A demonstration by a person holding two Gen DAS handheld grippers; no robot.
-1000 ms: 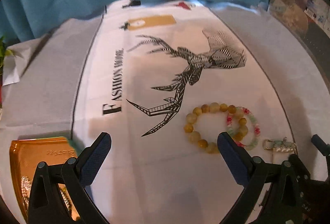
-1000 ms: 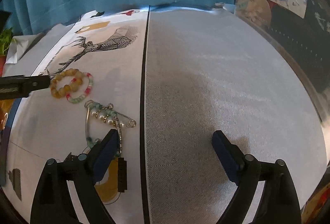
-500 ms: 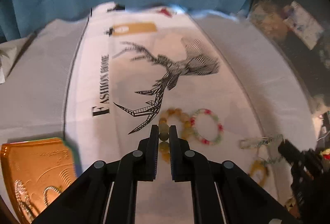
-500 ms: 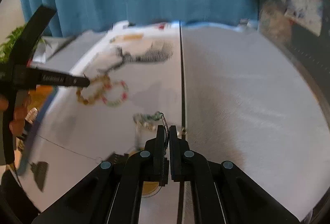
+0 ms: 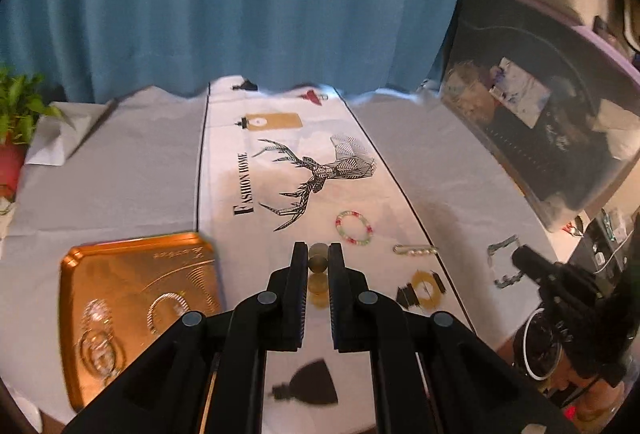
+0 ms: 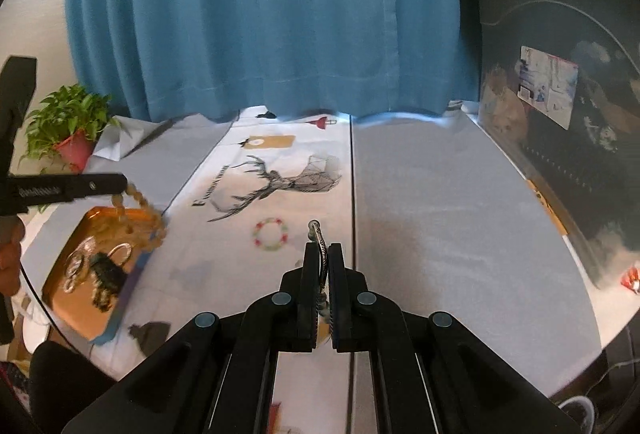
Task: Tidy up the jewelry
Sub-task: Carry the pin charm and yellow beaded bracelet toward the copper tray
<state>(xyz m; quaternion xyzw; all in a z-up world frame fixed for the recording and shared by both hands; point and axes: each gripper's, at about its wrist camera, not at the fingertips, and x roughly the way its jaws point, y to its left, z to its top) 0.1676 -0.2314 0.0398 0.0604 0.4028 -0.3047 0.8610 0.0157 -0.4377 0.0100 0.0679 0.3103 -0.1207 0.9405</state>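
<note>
Jaws of left gripper [image 5: 318, 261] pinching amber bead bracelet [image 5: 318, 276], right gripper [image 6: 321, 259] clamping pin [image 6: 316, 234], above cloth edge.

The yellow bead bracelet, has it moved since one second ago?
Yes. The yellow bead bracelet left its place beside the green-pink bracelet; the left gripper holds it above the gold tray.

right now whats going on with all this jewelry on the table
A person is sorting jewelry with two handheld grippers. The left gripper is shut on the amber bead bracelet, lifted off the deer-print cloth near the gold tray, which already holds a few pieces. The right gripper is shut on the beaded chain piece, also raised. The small pink-and-green bead bracelet and a pearl pin lie on the cloth.
</note>
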